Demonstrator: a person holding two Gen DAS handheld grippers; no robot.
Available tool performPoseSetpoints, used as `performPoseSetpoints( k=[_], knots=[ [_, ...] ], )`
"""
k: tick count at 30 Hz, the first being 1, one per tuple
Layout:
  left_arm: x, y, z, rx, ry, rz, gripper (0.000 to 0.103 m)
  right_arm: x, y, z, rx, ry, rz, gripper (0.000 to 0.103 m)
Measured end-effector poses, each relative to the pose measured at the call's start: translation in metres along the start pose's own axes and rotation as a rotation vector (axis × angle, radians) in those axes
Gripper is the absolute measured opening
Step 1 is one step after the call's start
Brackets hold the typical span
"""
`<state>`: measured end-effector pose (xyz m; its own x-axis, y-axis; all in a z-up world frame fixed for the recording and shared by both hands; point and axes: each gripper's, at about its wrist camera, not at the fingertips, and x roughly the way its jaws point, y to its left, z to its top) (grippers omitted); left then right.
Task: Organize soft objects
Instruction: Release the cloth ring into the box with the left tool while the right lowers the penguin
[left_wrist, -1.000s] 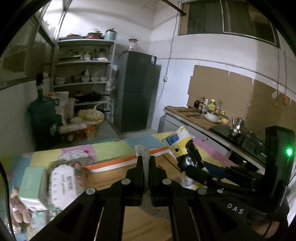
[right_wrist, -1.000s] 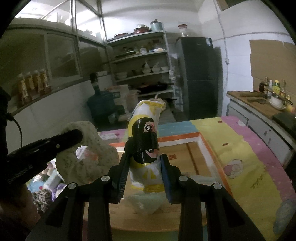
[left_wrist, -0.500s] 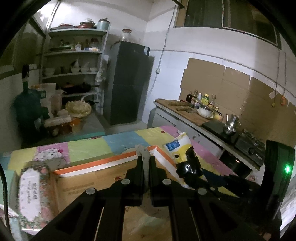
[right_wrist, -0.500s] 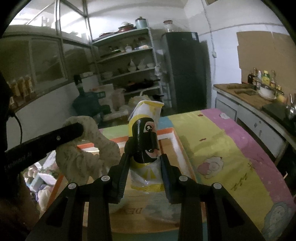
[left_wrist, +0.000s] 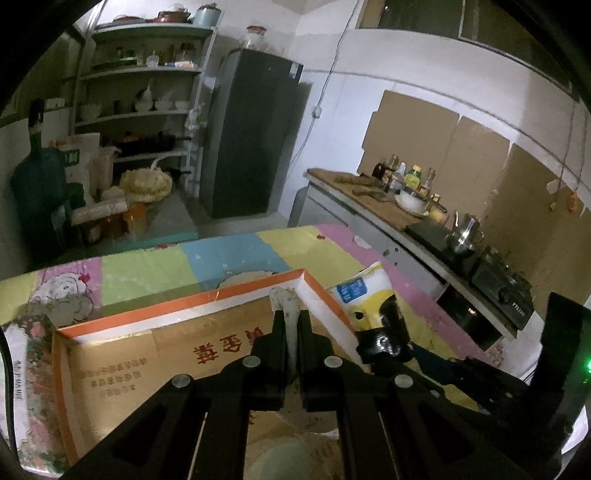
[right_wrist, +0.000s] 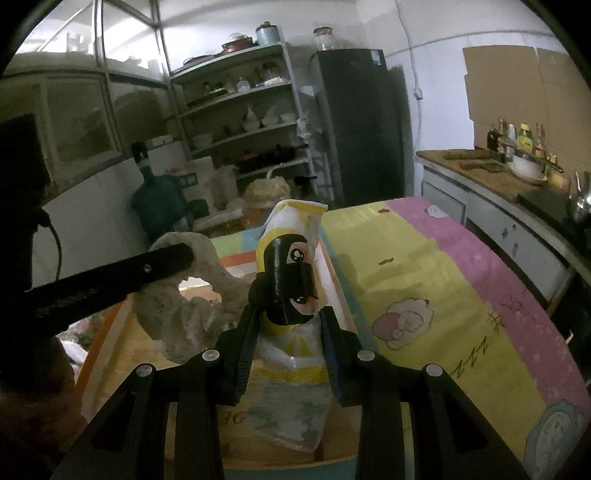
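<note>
Over the cardboard box (left_wrist: 122, 369), the left gripper (left_wrist: 291, 325) pinches a grey cloth ring (right_wrist: 173, 314) while the right gripper (right_wrist: 288, 332) clamps a yellow-and-white packet (right_wrist: 291, 266).

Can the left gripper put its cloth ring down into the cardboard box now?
Probably yes. The left gripper, shut on the cloth ring, hangs over the open cardboard box, with nothing visible underneath blocking it.
</note>
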<state>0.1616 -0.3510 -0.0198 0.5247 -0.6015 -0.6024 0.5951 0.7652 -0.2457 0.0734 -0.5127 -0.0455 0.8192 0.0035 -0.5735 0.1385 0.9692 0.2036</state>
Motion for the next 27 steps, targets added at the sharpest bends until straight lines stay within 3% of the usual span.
performPoseSetpoints(
  k=[11,18,24,27],
  knots=[
    [0.040,0.023,-0.010,-0.052,0.130,0.045,0.005,0.022,-0.004,0.000,-0.015,0.063,-0.006,0.035],
    [0.047,0.028,-0.012,-0.074,0.150,0.062,0.007,0.033,-0.003,0.003,-0.031,0.094,-0.004,0.035],
    [0.054,0.031,-0.015,-0.089,0.184,0.079,0.022,0.039,-0.006,0.007,-0.039,0.108,-0.007,0.036],
    [0.057,0.032,-0.016,-0.100,0.202,0.095,0.048,0.042,-0.007,0.008,-0.039,0.115,-0.002,0.038]
  ],
)
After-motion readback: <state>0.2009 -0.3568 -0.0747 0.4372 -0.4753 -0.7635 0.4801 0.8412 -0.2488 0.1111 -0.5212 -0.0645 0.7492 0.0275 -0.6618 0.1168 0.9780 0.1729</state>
